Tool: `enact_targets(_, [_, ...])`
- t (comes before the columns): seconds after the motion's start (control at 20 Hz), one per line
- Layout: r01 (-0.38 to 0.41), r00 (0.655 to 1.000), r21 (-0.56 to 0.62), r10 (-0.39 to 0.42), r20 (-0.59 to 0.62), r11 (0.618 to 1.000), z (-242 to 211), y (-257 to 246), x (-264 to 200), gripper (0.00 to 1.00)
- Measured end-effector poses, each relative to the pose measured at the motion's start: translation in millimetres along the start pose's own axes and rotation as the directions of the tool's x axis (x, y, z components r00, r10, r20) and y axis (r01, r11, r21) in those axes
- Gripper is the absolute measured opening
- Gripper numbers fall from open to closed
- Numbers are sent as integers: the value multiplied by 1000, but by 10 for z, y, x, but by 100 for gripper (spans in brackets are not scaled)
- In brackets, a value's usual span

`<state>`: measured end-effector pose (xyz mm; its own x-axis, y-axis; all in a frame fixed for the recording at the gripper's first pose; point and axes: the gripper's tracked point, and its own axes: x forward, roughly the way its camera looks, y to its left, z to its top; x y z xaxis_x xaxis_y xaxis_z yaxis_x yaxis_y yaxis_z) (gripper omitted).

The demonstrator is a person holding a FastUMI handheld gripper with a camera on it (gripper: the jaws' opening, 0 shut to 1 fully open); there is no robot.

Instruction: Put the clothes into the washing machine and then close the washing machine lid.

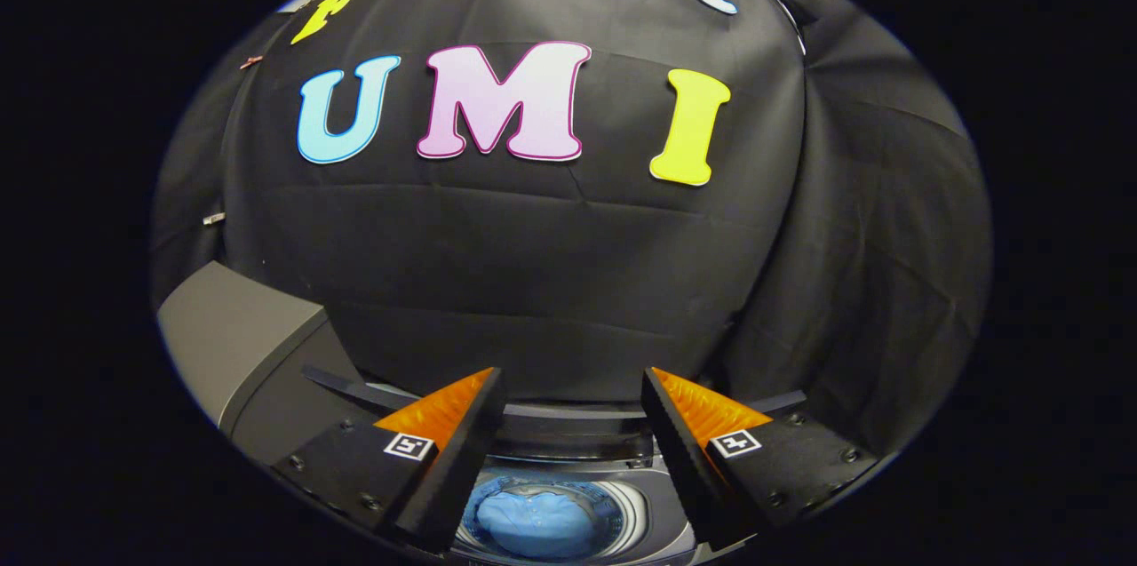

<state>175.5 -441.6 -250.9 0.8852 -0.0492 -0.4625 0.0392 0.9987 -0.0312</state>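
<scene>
Hovering above the washing machine (568, 450), the claw (573, 388) has its two fingers spread wide apart, nothing pinched between them. Down in the machine's round drum (622, 508), seen through the gap between the fingers, lies the blue clothing (533, 523), bunched in a soft heap and well below the fingertips. The machine's opening is uncovered. Off to one side of the washing machine stands a grey raised panel (231, 326), and the black cloth wall (551, 282) hangs just behind the machine.
</scene>
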Motion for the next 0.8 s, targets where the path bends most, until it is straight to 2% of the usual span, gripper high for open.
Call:
enact_targets(0.25, [33, 999, -10, -33, -33, 999, -282, 31, -359, 97])
enact_targets(0.45, [34, 990, -64, -43, -133, 997, -872, 109, -749, 99])
enact_targets(0.55, [42, 997, -12, -42, -59, 999, -727, 162, -955, 98])
enact_targets(0.65, [58, 993, 45, -62, 99, 997, -179, 223, -1107, 98])
enact_targets(0.8, [5, 945, 165, -59, 321, 986, 483, 432, -1356, 99])
